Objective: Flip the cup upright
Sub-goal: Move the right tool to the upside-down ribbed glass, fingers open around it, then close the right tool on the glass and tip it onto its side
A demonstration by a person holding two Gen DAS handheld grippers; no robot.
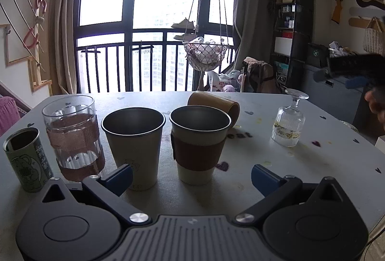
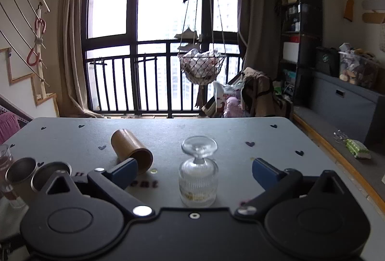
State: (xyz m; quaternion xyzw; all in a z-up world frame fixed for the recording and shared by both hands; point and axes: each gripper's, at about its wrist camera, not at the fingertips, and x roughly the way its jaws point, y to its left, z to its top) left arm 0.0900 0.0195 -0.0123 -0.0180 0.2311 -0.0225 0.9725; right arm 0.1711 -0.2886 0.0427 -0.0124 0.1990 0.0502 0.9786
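A clear stemmed glass [image 2: 198,179] stands upside down on the grey table [image 2: 216,131], its foot on top. My right gripper [image 2: 195,172] is open, with the glass between its blue fingers [image 2: 125,170] and not touched. The glass also shows at the right in the left wrist view [image 1: 288,121], with the right gripper [image 1: 346,73] blurred above and to its right. A brown cup [image 2: 131,151] lies on its side; it also shows in the left wrist view [image 1: 214,106]. My left gripper [image 1: 191,178] is open and empty, close to the sleeved cup [image 1: 198,143].
Upright on the left of the table: a plain metal-lined cup [image 1: 133,145], a glass tumbler with a brown band [image 1: 73,136] and a green can [image 1: 26,160]. The two metal-lined cups show at the left in the right wrist view [image 2: 36,175]. A window and shelves stand beyond.
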